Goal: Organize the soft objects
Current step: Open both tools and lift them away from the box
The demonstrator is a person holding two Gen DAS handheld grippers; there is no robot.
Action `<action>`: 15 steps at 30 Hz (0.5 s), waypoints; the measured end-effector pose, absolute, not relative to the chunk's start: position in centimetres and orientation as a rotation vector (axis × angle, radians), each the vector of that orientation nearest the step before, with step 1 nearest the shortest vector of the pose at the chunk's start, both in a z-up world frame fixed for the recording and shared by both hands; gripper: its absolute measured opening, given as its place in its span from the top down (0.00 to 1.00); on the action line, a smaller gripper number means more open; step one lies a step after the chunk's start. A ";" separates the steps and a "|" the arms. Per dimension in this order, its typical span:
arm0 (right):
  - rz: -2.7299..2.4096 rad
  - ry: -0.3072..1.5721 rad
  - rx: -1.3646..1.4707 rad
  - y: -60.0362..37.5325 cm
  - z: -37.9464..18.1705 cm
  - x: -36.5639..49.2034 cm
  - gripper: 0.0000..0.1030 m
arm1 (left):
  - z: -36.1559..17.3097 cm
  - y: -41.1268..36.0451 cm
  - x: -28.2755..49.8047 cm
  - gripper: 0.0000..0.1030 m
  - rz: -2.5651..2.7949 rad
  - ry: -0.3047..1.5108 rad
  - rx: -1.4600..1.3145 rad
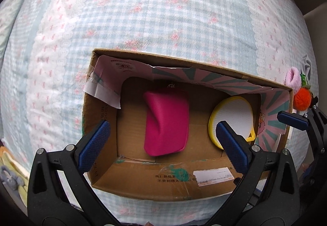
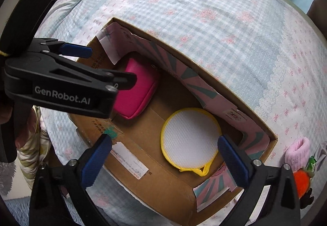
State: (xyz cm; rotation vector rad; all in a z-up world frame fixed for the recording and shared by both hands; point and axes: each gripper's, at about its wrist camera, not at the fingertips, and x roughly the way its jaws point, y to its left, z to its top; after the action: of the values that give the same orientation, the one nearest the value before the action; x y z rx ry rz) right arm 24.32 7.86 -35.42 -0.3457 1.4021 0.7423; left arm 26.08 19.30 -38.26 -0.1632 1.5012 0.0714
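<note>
Left view: left gripper (image 1: 163, 140) is spread wide and empty above the cardboard box (image 1: 163, 185), pink pouch (image 1: 166, 121) inside. Right view: right gripper (image 2: 164, 161) is also wide apart, empty, around the yellow-rimmed pad (image 2: 189, 137). Box sits on a checkered bedspread (image 2: 204, 21).

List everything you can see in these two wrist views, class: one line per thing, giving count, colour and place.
Open cardboard box: one, brown, on the bed.
Magenta leather-look pouch: one, inside the box, left part.
Round yellow-rimmed white mesh pad: one, inside the box, right part.
Pink fluffy band: one, on the bed outside the box's right end.
Orange pom-pom: one, beside the pink band.
Checked floral bedspread: one, blue, white, pink, under everything.
Left gripper: black, blue pads, open over the box.
Right gripper: same, open.
</note>
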 end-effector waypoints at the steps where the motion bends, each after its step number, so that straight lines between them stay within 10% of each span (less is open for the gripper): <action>1: 0.741 1.396 -0.346 7.7 -35.1 24.2 0.00 | -37.9 19.3 25.9 0.00 0.072 1.495 -0.162; 15: 0.700 1.287 -0.354 6.3 -27.5 20.6 0.00 | -28.7 18.2 21.5 0.00 0.079 1.342 -0.106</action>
State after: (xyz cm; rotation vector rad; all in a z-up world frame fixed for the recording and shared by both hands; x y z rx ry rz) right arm 20.61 6.31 -27.46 -0.3542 1.2870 0.7004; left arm 21.49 18.21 -28.65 -0.1060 1.3421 0.0792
